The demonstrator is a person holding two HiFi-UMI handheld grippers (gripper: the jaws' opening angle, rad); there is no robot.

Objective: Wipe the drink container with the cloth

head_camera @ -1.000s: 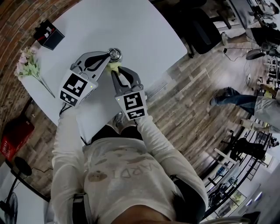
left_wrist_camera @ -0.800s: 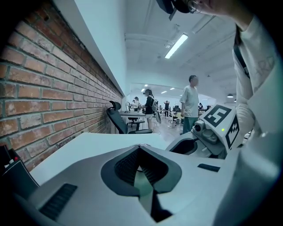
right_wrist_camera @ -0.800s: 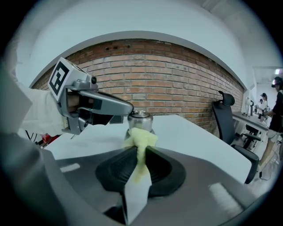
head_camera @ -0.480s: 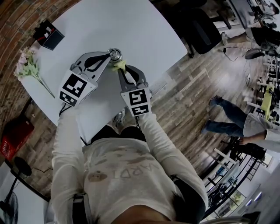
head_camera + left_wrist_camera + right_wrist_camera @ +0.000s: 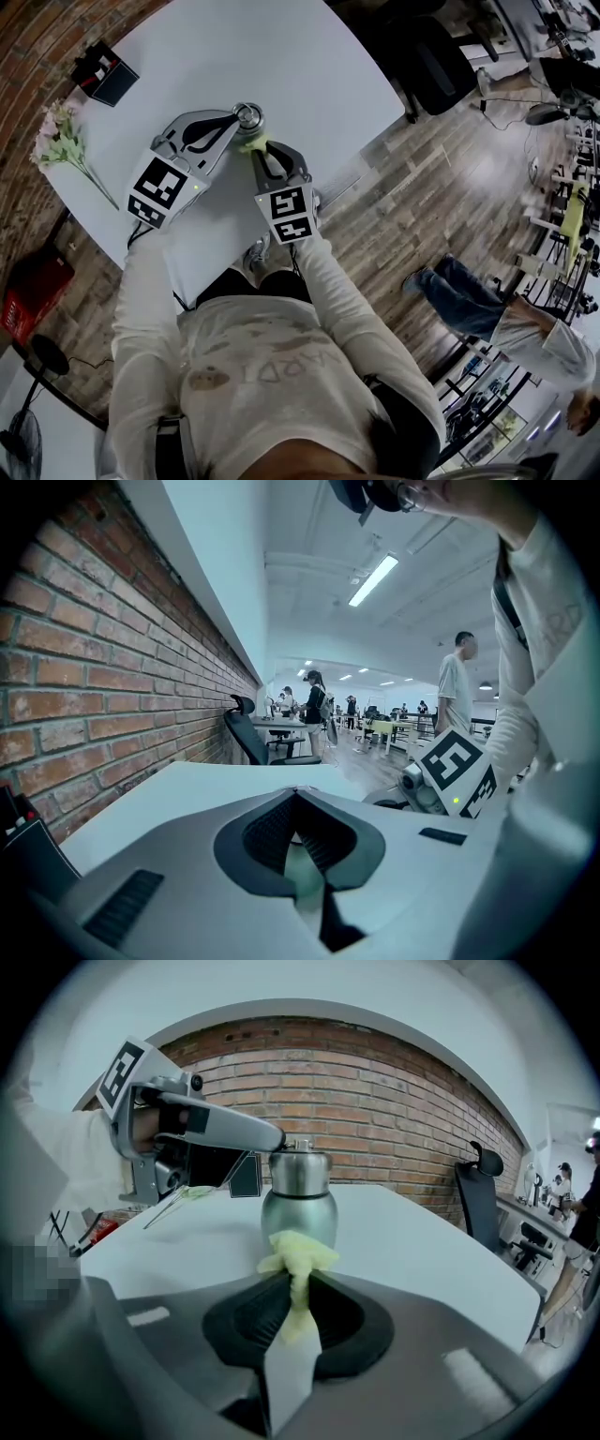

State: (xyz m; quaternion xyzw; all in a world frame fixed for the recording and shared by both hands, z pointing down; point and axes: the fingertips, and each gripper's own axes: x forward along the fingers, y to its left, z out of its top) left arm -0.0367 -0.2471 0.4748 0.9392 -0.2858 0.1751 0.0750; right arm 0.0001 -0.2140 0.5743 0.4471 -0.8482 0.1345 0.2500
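Note:
A steel drink container (image 5: 247, 115) stands upright on the white table (image 5: 300, 56); the right gripper view shows its rounded body (image 5: 298, 1206) and cap. My left gripper (image 5: 234, 120) reaches it from the left, shut, with its tips at the cap (image 5: 274, 1140). In the left gripper view the jaws (image 5: 298, 793) meet at the tips and hide the container. My right gripper (image 5: 255, 150) is shut on a yellow cloth (image 5: 251, 142). That bunched cloth (image 5: 298, 1255) presses against the container's lower front, just ahead of the right gripper (image 5: 295, 1283).
A black box (image 5: 105, 75) and a bunch of pink flowers (image 5: 61, 136) lie on the table's left part. The table's edge runs close on the right, above a wooden floor. An office chair (image 5: 427, 61) stands beyond it, and a person (image 5: 497, 314) walks by.
My right gripper with the cloth shifted slightly right along the container, then drew a little closer. The left gripper and the container stayed put. The person on the floor walked on.

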